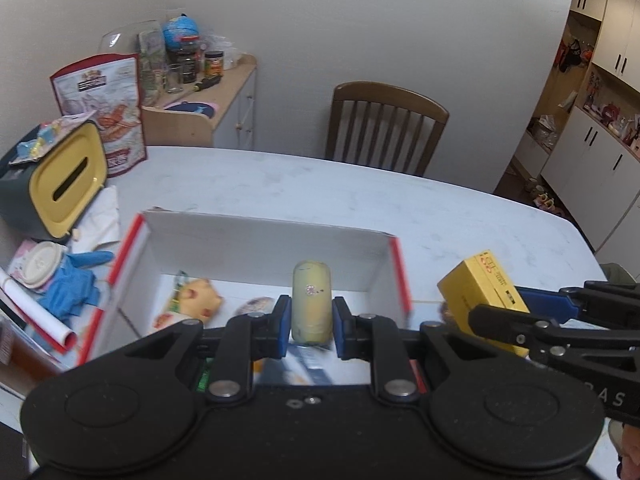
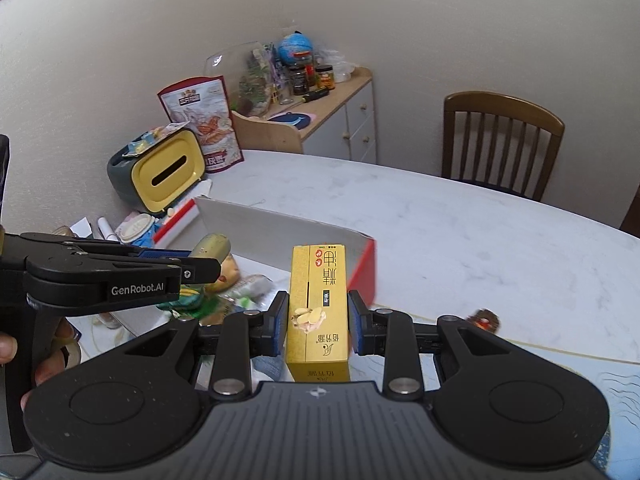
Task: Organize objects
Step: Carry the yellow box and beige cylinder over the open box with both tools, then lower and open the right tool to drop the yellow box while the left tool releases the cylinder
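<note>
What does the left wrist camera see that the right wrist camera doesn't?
Only the left wrist view shows the white cupboards through the doorway and the left tool from behind. Only the right wrist view shows the printed front of the yellow box and a hand. Both show the pale bottle, the white box, the chair and the table.

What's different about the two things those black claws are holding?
The left gripper holds a pale yellow tube, rounded on top and nearly plain. The right gripper holds a yellow carton, flat-sided, sharp-cornered and covered in print. The tube hangs over the open box; the carton sits by its red edge. Both are yellowish and clamped.
</note>
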The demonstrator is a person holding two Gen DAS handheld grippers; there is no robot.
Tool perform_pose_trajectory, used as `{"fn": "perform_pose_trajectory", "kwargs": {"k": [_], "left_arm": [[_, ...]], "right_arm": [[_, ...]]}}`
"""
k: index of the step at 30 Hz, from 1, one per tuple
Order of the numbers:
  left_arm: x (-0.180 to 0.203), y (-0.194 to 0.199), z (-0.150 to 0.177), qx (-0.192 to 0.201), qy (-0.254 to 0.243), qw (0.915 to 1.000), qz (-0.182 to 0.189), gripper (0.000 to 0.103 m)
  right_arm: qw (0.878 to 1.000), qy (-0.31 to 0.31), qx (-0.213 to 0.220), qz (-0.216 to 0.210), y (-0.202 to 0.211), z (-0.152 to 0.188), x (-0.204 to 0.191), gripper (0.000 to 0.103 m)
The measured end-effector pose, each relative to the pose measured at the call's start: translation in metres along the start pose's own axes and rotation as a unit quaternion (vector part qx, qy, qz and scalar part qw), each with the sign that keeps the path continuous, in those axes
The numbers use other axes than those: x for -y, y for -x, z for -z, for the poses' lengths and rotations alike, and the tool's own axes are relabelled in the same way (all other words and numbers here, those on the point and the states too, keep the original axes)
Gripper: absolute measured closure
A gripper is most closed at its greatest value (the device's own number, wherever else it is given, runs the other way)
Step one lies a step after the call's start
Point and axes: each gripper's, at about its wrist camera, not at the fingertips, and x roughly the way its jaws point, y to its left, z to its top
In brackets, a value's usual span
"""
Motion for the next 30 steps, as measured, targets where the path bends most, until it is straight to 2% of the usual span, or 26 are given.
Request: {"fn": "perform_pose_trajectory", "kwargs": {"k": [12, 17, 30], "left_arm": [[-0.053, -0.03, -0.017, -0.02, -0.003, 0.9997, -0.014, 0.084], [-0.065, -0.055, -0.019, -0.043, -0.005, 0.999, -0.009, 0.084], [-0.075, -0.109, -0.014, -0.098, -0.032, 0.9947, -0.005, 0.084]], "right_arm": [[1.0, -0.001, -0.02, 0.019, -0.051, -0.01, -0.025, 0.074], [0.999, -0.001, -0.042, 0.035, -0.081, -0.004, -0.032, 0.074], [0.996, 0.012, -0.08, 0.039, -0.136, 0.009, -0.049, 0.074]]}}
